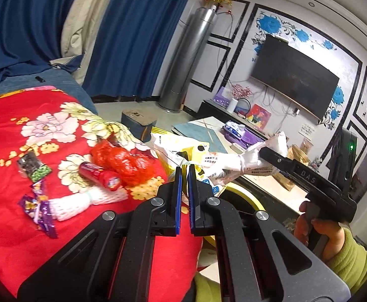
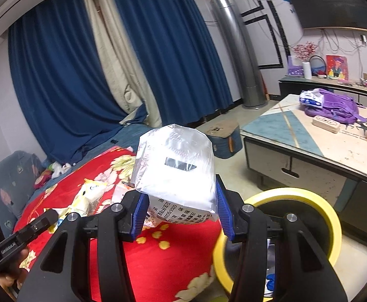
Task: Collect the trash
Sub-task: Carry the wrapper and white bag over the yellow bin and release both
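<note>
The silvery-white plastic wrapper [image 2: 176, 168] is pinched between the blue pads of the right gripper [image 2: 181, 210], held up over the edge of the red floral blanket [image 2: 158, 264] and just beside the yellow-rimmed bin [image 2: 334, 216]. It looks light, crinkly and slippery, so a hold low on its bunched, printed end should keep it from sliding out. The left gripper [image 1: 184, 173] has its jaws shut tight on the edge of a yellow-and-white snack bag [image 1: 168, 148], equally limp and light. More litter lies on the blanket: a red mesh bag [image 1: 123, 161], a red tube [image 1: 100, 176], white foam netting [image 1: 82, 201] and purple candy wrappers [image 1: 41, 209], all soft, best taken at a crumpled fold.
</note>
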Demonstrator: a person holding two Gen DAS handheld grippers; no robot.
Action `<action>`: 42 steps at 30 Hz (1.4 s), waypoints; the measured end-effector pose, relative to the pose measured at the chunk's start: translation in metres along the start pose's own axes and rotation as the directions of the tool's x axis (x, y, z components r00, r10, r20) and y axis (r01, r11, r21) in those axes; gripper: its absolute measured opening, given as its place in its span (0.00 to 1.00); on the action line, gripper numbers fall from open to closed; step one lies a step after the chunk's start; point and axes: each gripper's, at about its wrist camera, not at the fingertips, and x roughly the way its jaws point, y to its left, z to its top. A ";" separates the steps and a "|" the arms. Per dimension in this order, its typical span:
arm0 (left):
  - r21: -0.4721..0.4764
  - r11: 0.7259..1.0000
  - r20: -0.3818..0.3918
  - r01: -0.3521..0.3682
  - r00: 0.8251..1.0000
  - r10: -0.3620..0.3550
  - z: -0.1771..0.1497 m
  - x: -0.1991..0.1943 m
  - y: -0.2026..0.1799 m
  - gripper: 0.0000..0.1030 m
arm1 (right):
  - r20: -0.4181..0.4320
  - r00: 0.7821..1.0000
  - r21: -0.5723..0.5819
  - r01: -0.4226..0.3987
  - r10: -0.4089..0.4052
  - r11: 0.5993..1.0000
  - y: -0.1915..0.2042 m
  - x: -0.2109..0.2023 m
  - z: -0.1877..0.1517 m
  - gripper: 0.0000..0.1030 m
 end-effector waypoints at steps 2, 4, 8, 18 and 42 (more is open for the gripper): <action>0.006 1.000 -0.008 0.006 1.000 -0.006 -0.001 0.003 -0.005 0.01 | 0.003 1.000 0.006 0.014 -0.014 1.000 -0.006 -0.002 0.000 0.45; 0.016 1.000 -0.017 0.015 1.000 -0.015 -0.002 0.008 -0.011 0.01 | 0.005 1.000 0.017 0.028 -0.028 0.999 -0.014 -0.003 0.000 0.45; 0.038 0.999 -0.030 0.030 0.999 -0.029 -0.004 0.017 -0.021 0.01 | 0.007 0.998 0.036 0.059 -0.060 0.998 -0.031 -0.006 0.000 0.45; 0.078 0.994 -0.077 0.072 0.995 -0.066 -0.012 0.040 -0.045 0.01 | 0.008 0.991 0.074 0.133 -0.134 0.988 -0.064 -0.012 -0.006 0.45; 0.109 0.975 -0.260 0.194 0.952 -0.161 -0.060 0.116 -0.095 0.01 | -0.039 0.925 0.108 0.380 -0.378 0.919 -0.143 -0.004 -0.028 0.45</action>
